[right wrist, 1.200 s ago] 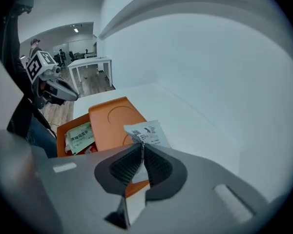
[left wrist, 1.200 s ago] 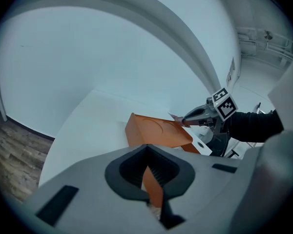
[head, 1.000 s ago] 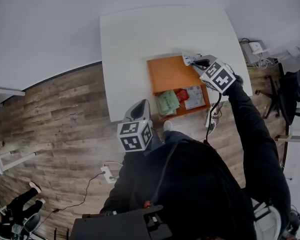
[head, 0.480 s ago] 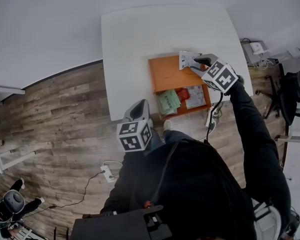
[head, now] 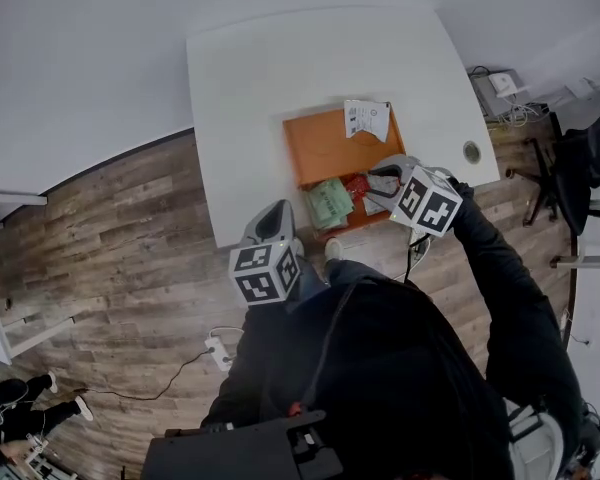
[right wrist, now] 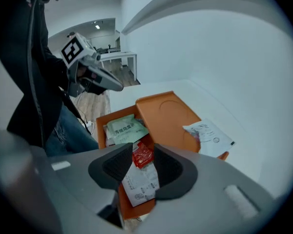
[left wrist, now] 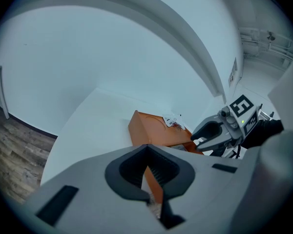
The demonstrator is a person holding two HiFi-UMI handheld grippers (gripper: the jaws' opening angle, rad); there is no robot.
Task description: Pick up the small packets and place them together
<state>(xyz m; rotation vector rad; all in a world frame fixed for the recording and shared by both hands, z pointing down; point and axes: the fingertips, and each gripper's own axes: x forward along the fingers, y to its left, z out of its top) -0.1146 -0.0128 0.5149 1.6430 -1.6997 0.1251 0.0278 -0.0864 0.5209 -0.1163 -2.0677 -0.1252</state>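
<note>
On white tabletop: dropped white paper packet at orange plastic tray's far edge, pulled right gripper back nearer, jaws just opened, empty; kept left gripper seemingly closed.

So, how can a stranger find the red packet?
An orange tray lies on the white table. At its end nearest the person, packets lie together. The red packet, the smallest, sits between a green packet and a white printed packet.

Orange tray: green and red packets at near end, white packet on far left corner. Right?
No: head view shows the white packet on the orange tray's far right corner. Green packet and red packet are at its near end.
</note>
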